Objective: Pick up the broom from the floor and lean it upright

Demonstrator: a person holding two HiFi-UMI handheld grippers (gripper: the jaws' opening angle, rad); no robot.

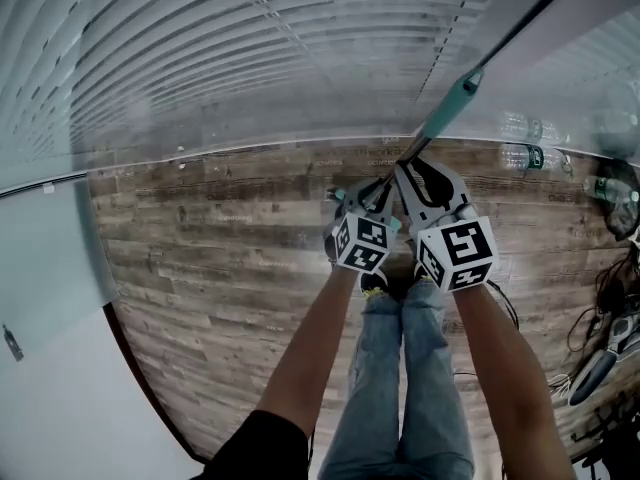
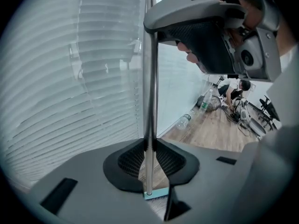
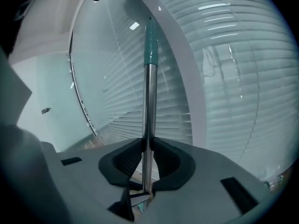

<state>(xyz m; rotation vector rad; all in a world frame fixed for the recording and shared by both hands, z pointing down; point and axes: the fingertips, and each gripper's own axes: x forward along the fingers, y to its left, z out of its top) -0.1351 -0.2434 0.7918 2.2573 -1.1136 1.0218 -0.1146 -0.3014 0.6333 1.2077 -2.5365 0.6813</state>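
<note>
1. Plainly, the left gripper [image 2: 150,146] is clenched on the broom's pole [image 2: 149,78], with a pad pressing the metal tube from each side.
2. The right gripper [image 3: 147,143] is clamped on the same pole, higher up and below the teal grip [image 3: 151,45]. The two grippers sit close together.
3. The pole is up off the floor [image 1: 220,258], carried by both grippers. It slants up and away from the person toward the blinds [image 1: 250,58]. The head view hides the brush end under the grippers, so I cannot tell whether it rests on the boards.
4. By my reading the pick-up is done. The step in hand is tipping the broom toward upright, and it leans on nothing yet.
5. The next move likely calls for bringing the top of the pole against the wall or blinds. The brush end should go down a little out from the wall, so the broom leans rather than slides. Each grip should be let go only once the broom rests steady.
6. Both forearms [image 1: 310,358] reach forward and down, side by side above the jeans [image 1: 400,388], with the wrists nearly together. The right gripper is slightly ahead of the left.
</note>
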